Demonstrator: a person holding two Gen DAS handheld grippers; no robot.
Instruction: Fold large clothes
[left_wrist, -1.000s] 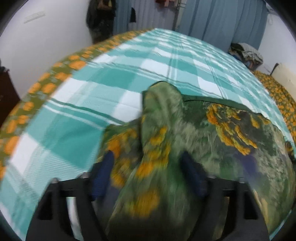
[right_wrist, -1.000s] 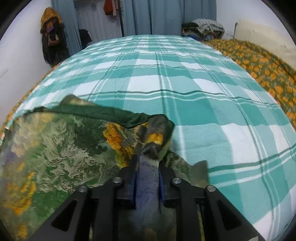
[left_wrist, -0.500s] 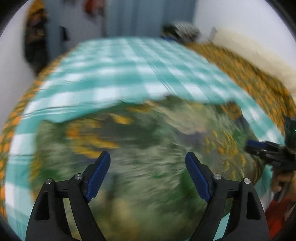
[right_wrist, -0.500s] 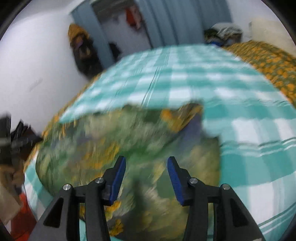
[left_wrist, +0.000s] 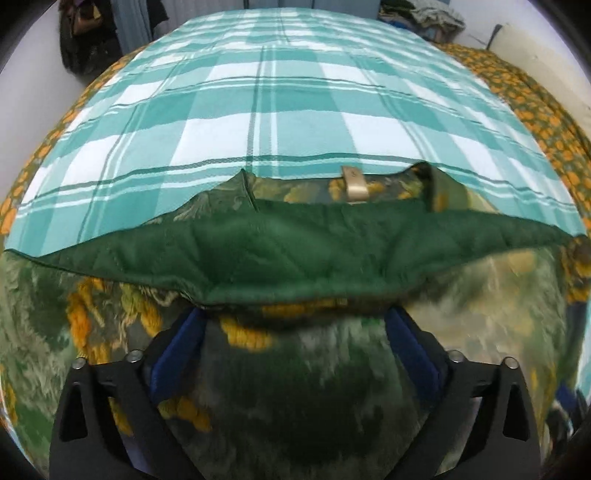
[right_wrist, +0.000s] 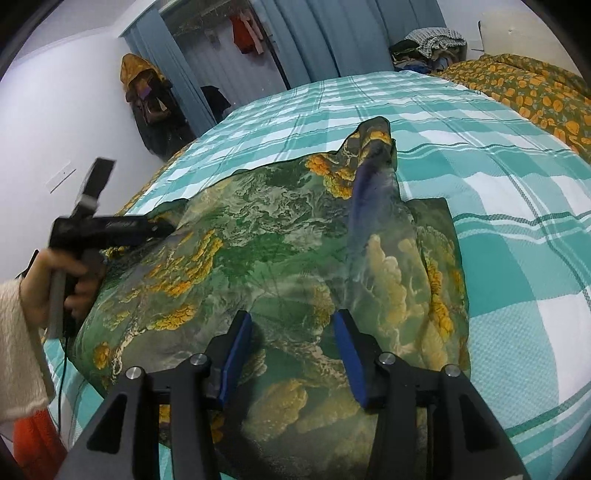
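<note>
A large green jacket (right_wrist: 277, 240) with orange and cream print lies spread on the checked bedspread (right_wrist: 517, 221). One sleeve (right_wrist: 373, 147) points toward the far side. In the left wrist view its dark green quilted lining (left_wrist: 295, 240) is turned up below the collar, where a tan hang loop (left_wrist: 354, 184) shows. My left gripper (left_wrist: 295, 317) hovers over the fabric, its jaws opening wide, the cloth lying loose under them and unpinched. The lining edge hides its fingertips. My right gripper (right_wrist: 291, 321) stands open above the jacket's near part. The right wrist view shows the left gripper (right_wrist: 162, 229) at the jacket's left edge.
A hand (right_wrist: 62, 273) in a cream sleeve holds the left tool at the bed's left side. An orange-flowered cover (right_wrist: 535, 92) lies along the right. Piled clothes (right_wrist: 428, 48) sit at the far end, dark clothes (right_wrist: 147, 103) hang on the left wall, and blue curtains close the back.
Both grippers were shut on folds of the jacket a second ago and have let go and opened. The left one swung across to the jacket's other edge. The jacket now lies flatter.
</note>
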